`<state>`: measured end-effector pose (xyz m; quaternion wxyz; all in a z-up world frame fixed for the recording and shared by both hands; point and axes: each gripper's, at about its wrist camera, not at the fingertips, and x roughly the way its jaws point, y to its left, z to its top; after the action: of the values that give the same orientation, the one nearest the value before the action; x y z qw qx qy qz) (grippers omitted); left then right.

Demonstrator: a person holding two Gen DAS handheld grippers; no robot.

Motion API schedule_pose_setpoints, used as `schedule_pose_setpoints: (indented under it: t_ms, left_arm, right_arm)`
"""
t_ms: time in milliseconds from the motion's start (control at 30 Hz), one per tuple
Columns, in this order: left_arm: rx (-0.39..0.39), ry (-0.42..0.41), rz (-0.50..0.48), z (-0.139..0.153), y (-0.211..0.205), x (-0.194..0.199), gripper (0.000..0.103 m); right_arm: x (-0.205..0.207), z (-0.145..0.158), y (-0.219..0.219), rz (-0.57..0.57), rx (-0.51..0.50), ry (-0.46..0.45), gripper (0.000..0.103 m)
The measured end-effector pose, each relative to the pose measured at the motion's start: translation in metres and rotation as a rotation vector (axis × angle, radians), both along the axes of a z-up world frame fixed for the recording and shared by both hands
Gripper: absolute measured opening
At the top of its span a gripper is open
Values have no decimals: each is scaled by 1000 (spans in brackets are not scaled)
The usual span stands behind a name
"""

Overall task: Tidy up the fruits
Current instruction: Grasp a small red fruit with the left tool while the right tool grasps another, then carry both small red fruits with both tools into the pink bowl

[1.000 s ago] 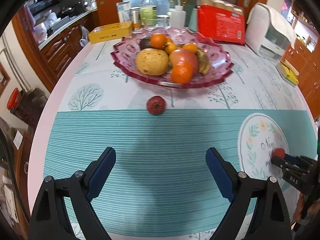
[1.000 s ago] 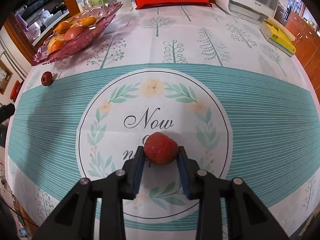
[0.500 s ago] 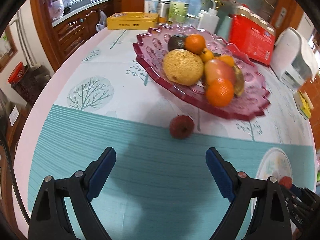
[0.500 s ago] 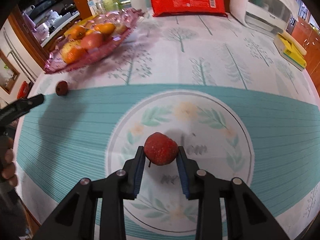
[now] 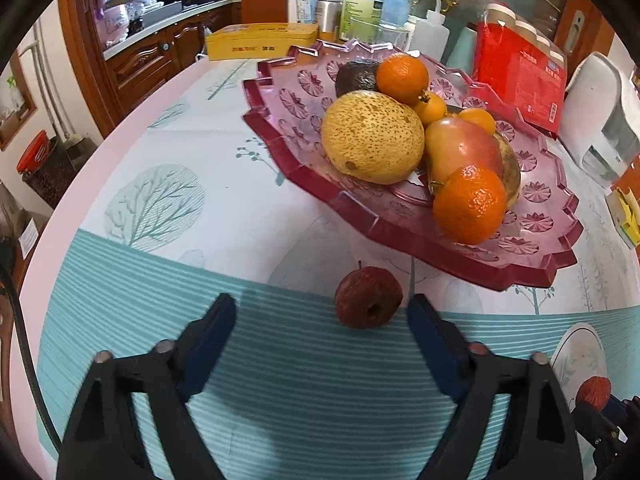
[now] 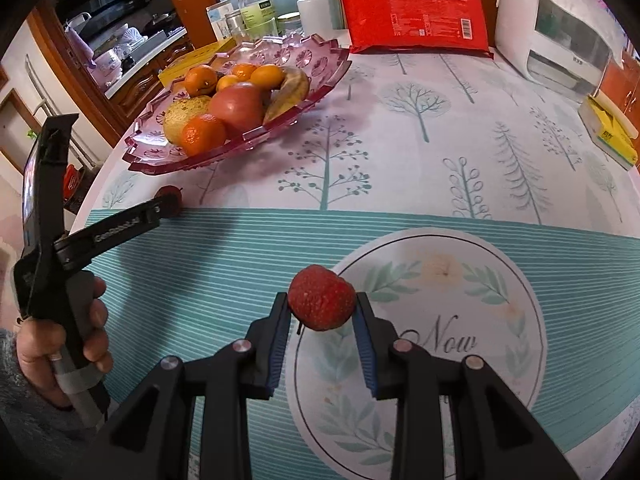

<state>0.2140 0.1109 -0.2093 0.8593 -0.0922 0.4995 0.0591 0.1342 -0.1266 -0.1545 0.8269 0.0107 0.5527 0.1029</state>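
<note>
A small dark red fruit [image 5: 368,298] lies on the tablecloth just in front of the pink glass fruit plate [image 5: 304,176]. My left gripper [image 5: 322,316] is open, its fingertips on either side of the fruit and just short of it, not touching. The plate holds a yellow pear, oranges, an apple, a banana and a dark fruit. My right gripper [image 6: 322,314] is shut on a second red fruit [image 6: 321,298], held above the tablecloth. The plate [image 6: 320,92] stands to its far left. The left gripper [image 6: 116,226] partly covers the small fruit [image 6: 172,196] there.
Behind the plate stand a yellow box [image 5: 260,42], bottles [image 5: 362,2], a red package [image 6: 412,12] and a white appliance [image 6: 560,32]. A yellow sponge pack [image 6: 610,132] lies at the right table edge. The table's left edge drops to wooden cabinets.
My left gripper has moved forward to the small red fruit, which now sits between its open fingertips. My right gripper has lifted its red fruit and moved left toward the plate.
</note>
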Motion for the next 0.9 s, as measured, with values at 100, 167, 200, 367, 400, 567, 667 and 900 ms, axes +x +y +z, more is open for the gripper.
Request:
schedule_pose_setpoints:
  t_ms: [100,167,200,367,400,567,667,900]
  left_arm:
    - [-11,7,-20,-5,-3,6,69]
    - [-14,6,-38,-6,-6,8,57]
    - [-15,6,-51,-7,-8,8,52]
    - [-8,9,-97,-6,-17,9,32]
    - [-14,12,-100,-6,-17,9,32]
    - [-20,36,-97,-1,-17,0,32]
    - [1,64,-101,5,-16,-13,32]
    - [-17,105,-108,37,-13,-47,32]
  right_arm:
    - [2,-2,1,-5,3,4,32]
    - [2,-3,1,-8,4,6,32]
    - [3,-4,1,-9,5,8,32]
    - [2,-5,1,-9,7,11,32]
    - [2,-5,1,-9,7,10,32]
    - [-1,-2,4,2,11,2,32]
    - [-3,3,5,11,14,-8,32]
    - [-8,21,10,43,37,-35,32]
